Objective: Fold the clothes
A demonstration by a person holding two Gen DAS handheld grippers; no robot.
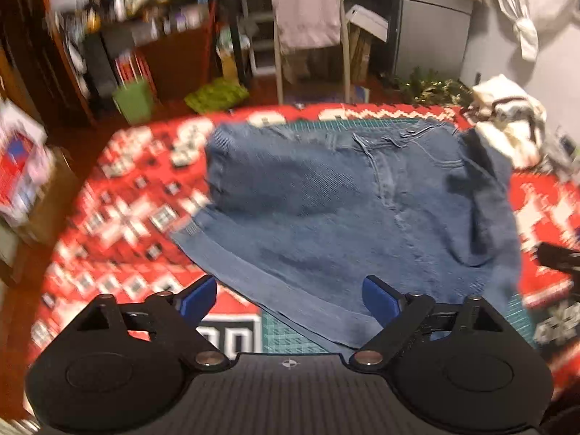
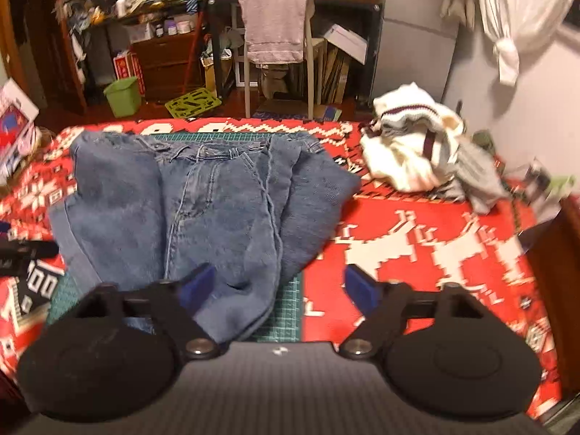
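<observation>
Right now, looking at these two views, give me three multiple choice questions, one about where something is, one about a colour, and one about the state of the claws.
1. Where does the white pile of clothes lie?
A. on the chair
B. on the blanket, right of the jeans
C. on top of the jeans

2. What colour are the jeans?
A. black
B. blue
C. white

3. How do the left claw and the right claw stand?
A. both open, holding nothing
B. both shut on the jeans
C. only the left shut on cloth

Answers:
1 B, the pile sits on the red blanket beside the jeans' right edge.
2 B, the denim is plainly blue in both views.
3 A, each claw's fingers stand wide apart with nothing between them.
</observation>
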